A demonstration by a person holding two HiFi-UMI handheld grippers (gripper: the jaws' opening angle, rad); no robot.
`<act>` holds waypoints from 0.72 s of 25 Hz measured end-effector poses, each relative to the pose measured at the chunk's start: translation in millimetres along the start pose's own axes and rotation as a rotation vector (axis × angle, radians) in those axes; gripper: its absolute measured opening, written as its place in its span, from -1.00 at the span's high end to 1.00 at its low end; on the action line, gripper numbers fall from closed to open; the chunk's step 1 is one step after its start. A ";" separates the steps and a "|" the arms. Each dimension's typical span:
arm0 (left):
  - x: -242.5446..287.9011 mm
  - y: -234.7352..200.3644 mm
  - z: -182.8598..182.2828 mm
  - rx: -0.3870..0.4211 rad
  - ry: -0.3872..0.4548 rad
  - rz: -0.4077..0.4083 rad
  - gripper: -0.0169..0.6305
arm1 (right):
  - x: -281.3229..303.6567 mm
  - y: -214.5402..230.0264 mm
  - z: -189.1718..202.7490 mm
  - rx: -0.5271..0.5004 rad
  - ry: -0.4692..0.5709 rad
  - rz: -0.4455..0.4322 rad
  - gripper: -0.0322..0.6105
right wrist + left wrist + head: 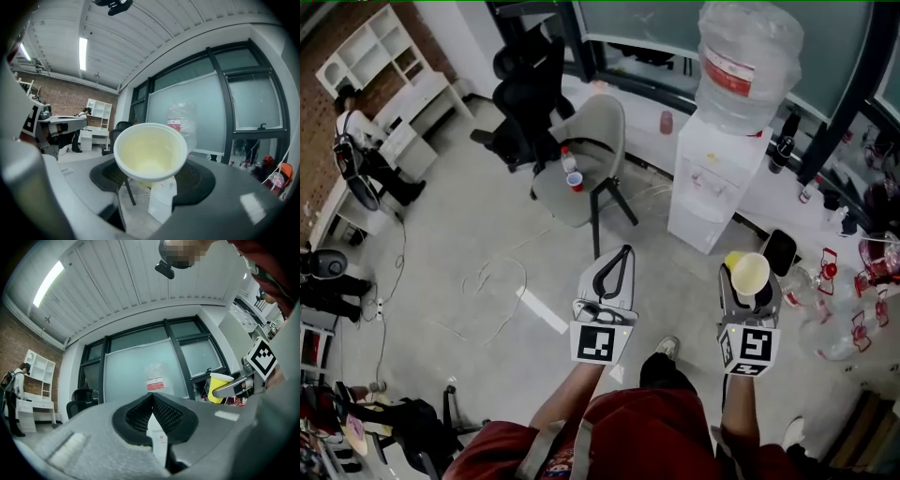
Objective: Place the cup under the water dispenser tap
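Only a red label (729,71) on the bottle (752,37), unreadable; right claw (746,281) pinches the cup (150,154); left claw (624,251) pressed together, empty.

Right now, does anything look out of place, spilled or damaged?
Nothing looks spilled or damaged. The yellow cup sits upright and empty in the right tongs. The only oddities: a bottle and a red cup parked on the grey chair seat, and a loose cable looped across the floor.
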State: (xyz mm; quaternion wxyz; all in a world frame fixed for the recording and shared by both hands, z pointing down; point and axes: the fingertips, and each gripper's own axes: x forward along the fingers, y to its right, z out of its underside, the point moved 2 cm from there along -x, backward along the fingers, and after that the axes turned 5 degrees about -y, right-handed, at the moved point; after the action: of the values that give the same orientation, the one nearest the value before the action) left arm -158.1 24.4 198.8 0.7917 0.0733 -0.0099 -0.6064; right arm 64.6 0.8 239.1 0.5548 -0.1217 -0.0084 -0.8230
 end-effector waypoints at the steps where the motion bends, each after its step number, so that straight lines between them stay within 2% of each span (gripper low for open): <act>1: 13.9 1.5 2.6 -0.002 -0.007 0.002 0.95 | 9.9 8.6 0.0 0.005 -0.002 0.001 0.02; 10: 123.6 23.5 30.3 -0.022 -0.037 0.052 0.95 | 82.2 75.2 12.3 0.046 -0.024 0.022 0.02; 18: 174.9 41.7 62.1 -0.016 -0.062 0.085 0.95 | 115.6 110.1 45.0 0.089 -0.085 0.043 0.02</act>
State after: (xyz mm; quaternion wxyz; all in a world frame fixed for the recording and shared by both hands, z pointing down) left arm -78.5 -139.7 252.8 0.8166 0.0478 -0.0329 -0.5743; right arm 133.0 -140.2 293.7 0.5763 -0.1317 -0.0658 -0.8039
